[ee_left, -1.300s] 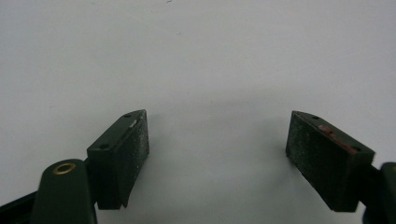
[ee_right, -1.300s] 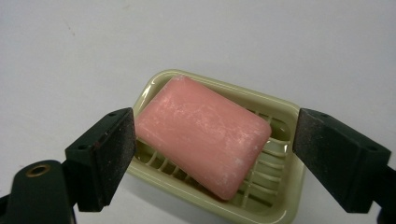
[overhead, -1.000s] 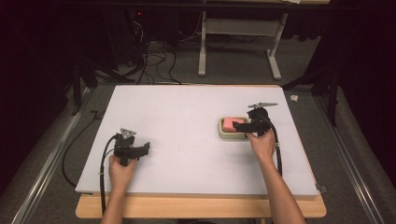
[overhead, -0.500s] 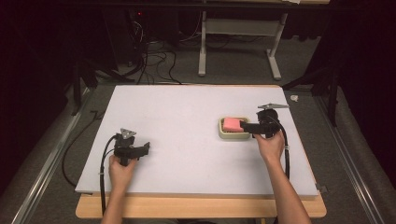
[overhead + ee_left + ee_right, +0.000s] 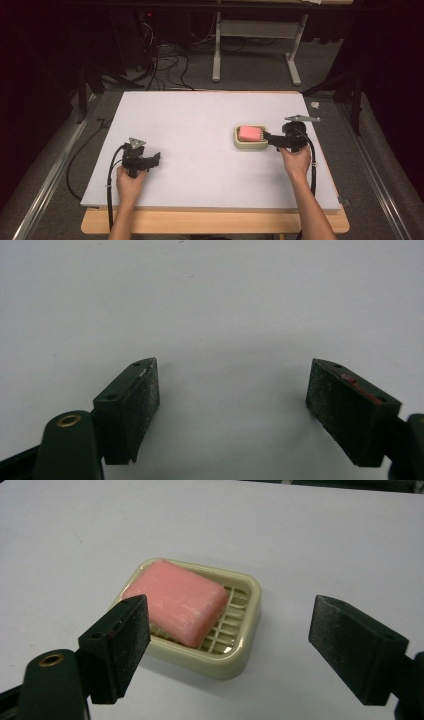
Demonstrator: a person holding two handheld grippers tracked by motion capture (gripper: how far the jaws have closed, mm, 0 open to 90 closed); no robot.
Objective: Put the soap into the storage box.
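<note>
One white board (image 5: 200, 130), dark cabled floor (image 5: 165, 65)

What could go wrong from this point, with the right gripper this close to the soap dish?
1. The pink soap bar lies askew in the cream dish, one end over the rim; a nudge may tip it out.
2. The right gripper, jaws apart and just closing with nothing between them, may knock the light dish across the smooth white board.
</note>
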